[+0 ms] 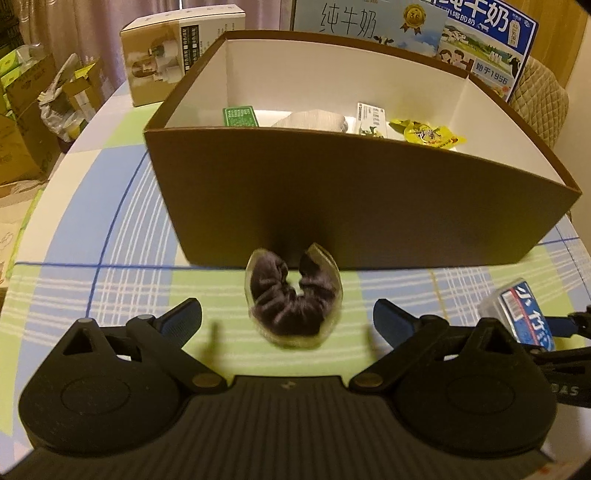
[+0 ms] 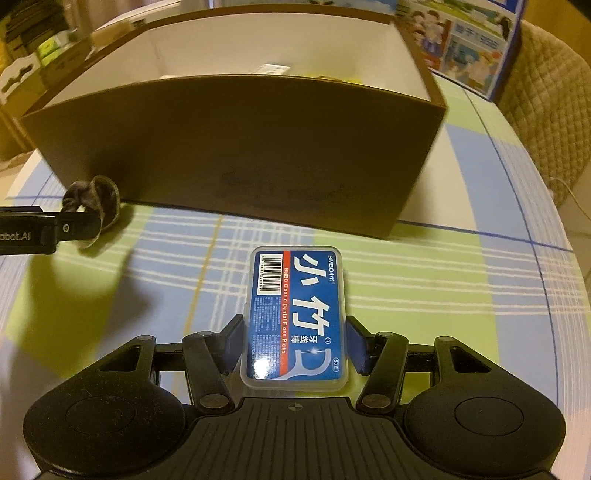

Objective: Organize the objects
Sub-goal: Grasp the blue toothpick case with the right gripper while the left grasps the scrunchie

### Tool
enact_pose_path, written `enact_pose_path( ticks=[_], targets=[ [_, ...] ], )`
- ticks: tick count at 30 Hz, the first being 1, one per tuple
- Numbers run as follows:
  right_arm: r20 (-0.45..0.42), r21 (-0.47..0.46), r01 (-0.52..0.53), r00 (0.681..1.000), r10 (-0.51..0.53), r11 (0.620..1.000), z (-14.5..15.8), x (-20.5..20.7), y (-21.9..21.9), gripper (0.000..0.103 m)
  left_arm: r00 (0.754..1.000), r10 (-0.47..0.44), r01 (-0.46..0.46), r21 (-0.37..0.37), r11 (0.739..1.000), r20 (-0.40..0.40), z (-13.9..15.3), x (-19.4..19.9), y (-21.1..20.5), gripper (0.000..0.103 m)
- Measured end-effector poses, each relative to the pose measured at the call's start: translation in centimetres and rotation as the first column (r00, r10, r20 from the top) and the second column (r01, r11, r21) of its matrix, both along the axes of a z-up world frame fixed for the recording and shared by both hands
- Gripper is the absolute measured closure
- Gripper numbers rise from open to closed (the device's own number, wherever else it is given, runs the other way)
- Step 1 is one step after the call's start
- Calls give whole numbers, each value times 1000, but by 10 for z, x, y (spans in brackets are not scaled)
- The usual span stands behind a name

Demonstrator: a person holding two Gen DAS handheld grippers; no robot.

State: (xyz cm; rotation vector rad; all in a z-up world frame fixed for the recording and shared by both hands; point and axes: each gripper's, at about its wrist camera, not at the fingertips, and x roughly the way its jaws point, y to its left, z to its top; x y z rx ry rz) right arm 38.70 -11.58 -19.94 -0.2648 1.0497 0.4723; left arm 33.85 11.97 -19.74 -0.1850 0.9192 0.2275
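The right gripper (image 2: 295, 343) has its jaws pinching a clear dental floss pick case (image 2: 297, 317) by its long sides, low over the plaid counter (image 2: 424, 295) and just short of the brown cardboard box (image 2: 240, 147). The left gripper (image 1: 287, 321) has its jaws spread wide, with a dark scrunchie in a clear wrapper (image 1: 293, 295) lying between and just ahead of them, right against the box's near wall.

Risks, as I judge them: the case is smooth plastic and gripped only at its rear half — a tilt on the way up could let it swivel or slip out. The box wall is tall, so a low carry would clip the rim. The scrunchie's wrapper is soft and crowded against the wall; closing on it may squash it or shove it aside rather than catch it.

Readable writing: the case says "BMBO", "BMBO Classic Dental Floss Picks", large "小竹", "牙线棒" and "50". Behind the box, a milk carton (image 1: 369, 22) reads "纯牛奶", another (image 1: 495, 55) "始于1956". Inside the box sits a yellow snack packet (image 1: 428, 134) — its print is illegible.
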Motion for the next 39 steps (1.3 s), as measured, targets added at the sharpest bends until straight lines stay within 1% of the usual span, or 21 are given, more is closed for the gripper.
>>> enact_pose_path(
  ticks=[3,5,9,10,12,14,15,17,20,23,26,29,35,39],
  targets=[
    [-2,2,8,1000,-8,1000,0,2,-1,50,1000,1,0,-11,1000,3,-8,10,7,12],
    [-1,0,6,1000,-6,1000,1,3,-1,50,1000,6,-6,-16,1000,-8,-14,15,11,16],
    [-2,0,4,1000,-4,1000,0,3,0,50,1000,7,-7,-15,1000,-14,-20,20,14,18],
    [-3,1,5,1000,-5,1000,0,4,0,50,1000,2,-2,-10,1000,-12,-20,21,13,20],
    [-2,0,3,1000,-3,1000,0,4,0,50,1000,-19,19,-10,1000,-7,-20,23,11,29],
    [-3,1,4,1000,-4,1000,0,4,-1,50,999,-43,43,-28,999,-7,-20,24,8,47],
    [-3,1,5,1000,-5,1000,0,4,0,50,999,-53,52,-31,998,-6,-21,24,6,49],
    [-6,2,6,1000,-6,1000,0,3,0,50,998,-67,67,-23,997,-4,-20,23,1,63],
    [-8,4,8,1000,-8,1000,-1,4,0,50,997,-76,76,-31,997,-7,-18,22,-1,73],
    [-9,3,6,1000,-6,1000,0,4,0,49,997,-72,70,-64,995,-22,-16,22,-2,77],
    [-12,3,5,1000,-5,1000,0,5,0,49,996,-79,74,-86,994,-48,-14,20,-7,77],
    [-15,6,6,1000,-6,1000,0,5,0,49,991,-106,97,-114,989,-76,-12,15,-18,77],
    [-10,3,4,1000,-4,1000,0,5,0,49,976,-179,164,-125,978,-121,-7,4,-44,77],
    [-9,8,8,1000,-8,1000,0,6,0,48,974,-191,177,-117,977,-121,-5,4,-51,77]
  ],
)
